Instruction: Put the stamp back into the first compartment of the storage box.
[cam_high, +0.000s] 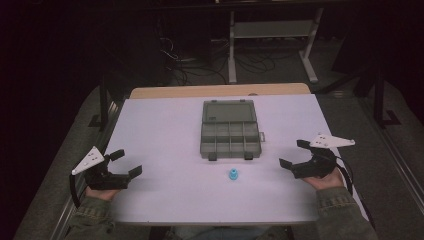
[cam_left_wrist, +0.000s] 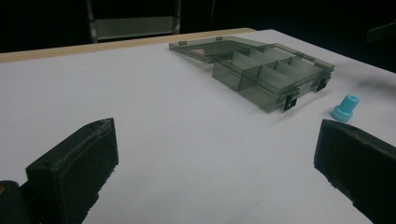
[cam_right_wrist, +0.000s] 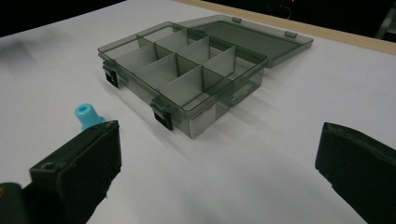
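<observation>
A smoky grey compartment box (cam_high: 230, 135) lies open in the middle of the white table (cam_high: 165, 135), its lid folded back flat behind it. Its several compartments look empty in the left gripper view (cam_left_wrist: 261, 70) and the right gripper view (cam_right_wrist: 187, 74). A small blue plastic piece (cam_high: 233, 174) stands just in front of the box (cam_left_wrist: 345, 108) (cam_right_wrist: 87, 115). My left gripper (cam_high: 127, 163) rests near the table's left front, open with nothing between its jaws. My right gripper (cam_high: 293, 153) sits at the right front, open and empty too.
A wooden strip (cam_high: 220, 90) runs along the table's far edge. Beyond it stand a white metal frame (cam_high: 272, 40) and tangled cables on the dark floor. Bare white surface lies around the box on both sides.
</observation>
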